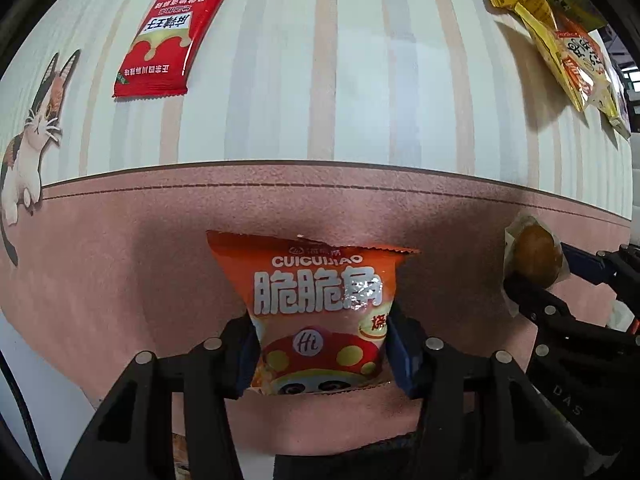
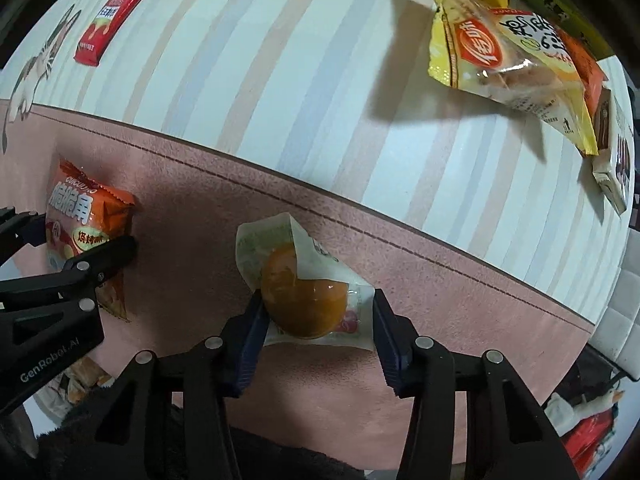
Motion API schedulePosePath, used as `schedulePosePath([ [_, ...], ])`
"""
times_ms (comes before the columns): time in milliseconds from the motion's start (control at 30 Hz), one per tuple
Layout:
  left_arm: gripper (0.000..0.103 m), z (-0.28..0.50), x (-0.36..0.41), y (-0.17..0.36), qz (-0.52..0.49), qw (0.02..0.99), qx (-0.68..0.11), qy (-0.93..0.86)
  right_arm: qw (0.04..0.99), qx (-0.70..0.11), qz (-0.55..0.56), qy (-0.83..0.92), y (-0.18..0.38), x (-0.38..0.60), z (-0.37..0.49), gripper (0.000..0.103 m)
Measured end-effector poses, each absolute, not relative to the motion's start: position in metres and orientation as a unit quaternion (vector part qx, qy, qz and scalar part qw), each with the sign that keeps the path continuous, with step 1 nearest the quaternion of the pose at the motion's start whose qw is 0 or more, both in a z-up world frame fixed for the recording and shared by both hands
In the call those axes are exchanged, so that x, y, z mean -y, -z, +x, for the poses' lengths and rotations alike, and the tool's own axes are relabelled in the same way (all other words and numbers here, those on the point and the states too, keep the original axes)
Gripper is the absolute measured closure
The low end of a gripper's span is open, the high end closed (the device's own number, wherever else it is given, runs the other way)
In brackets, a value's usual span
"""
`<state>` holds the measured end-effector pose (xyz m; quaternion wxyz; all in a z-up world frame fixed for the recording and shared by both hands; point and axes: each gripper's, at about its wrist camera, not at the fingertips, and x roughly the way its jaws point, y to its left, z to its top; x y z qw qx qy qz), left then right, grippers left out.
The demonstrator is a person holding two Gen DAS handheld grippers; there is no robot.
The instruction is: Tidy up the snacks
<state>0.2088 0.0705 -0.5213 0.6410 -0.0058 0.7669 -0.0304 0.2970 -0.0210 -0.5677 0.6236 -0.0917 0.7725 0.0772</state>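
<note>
My left gripper (image 1: 322,344) is shut on an orange crisp bag (image 1: 320,304) and holds it over the pink band of the tablecloth. The bag also shows in the right wrist view (image 2: 86,236), with the left gripper (image 2: 76,240) around it. My right gripper (image 2: 318,320) is shut on a clear-wrapped brown bun (image 2: 304,296), over the pink band. In the left wrist view the bun (image 1: 534,256) and right gripper (image 1: 540,276) sit at the right edge.
A red snack packet (image 1: 164,36) lies far left on the striped cloth (image 1: 340,80). A pile of yellow and orange snack bags (image 2: 512,52) and a small box (image 2: 614,160) lie far right. A cat print (image 1: 32,128) marks the left edge.
</note>
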Motion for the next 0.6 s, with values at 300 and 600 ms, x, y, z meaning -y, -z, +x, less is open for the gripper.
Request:
schedulePosePath([
  [300, 0.058, 0.216, -0.075, 0.509, -0.016, 0.651, -0.758, 0.032, 0.629, -0.772, -0.054, -0.073, 0.556, 0.058, 0.285, 0.054],
  [600, 0.059, 0.248, -0.058, 0.445, -0.025, 0.698, -0.712, 0.068, 0.655, -0.752, -0.001, -0.072, 0.509, 0.110, 0.302, 0.055],
])
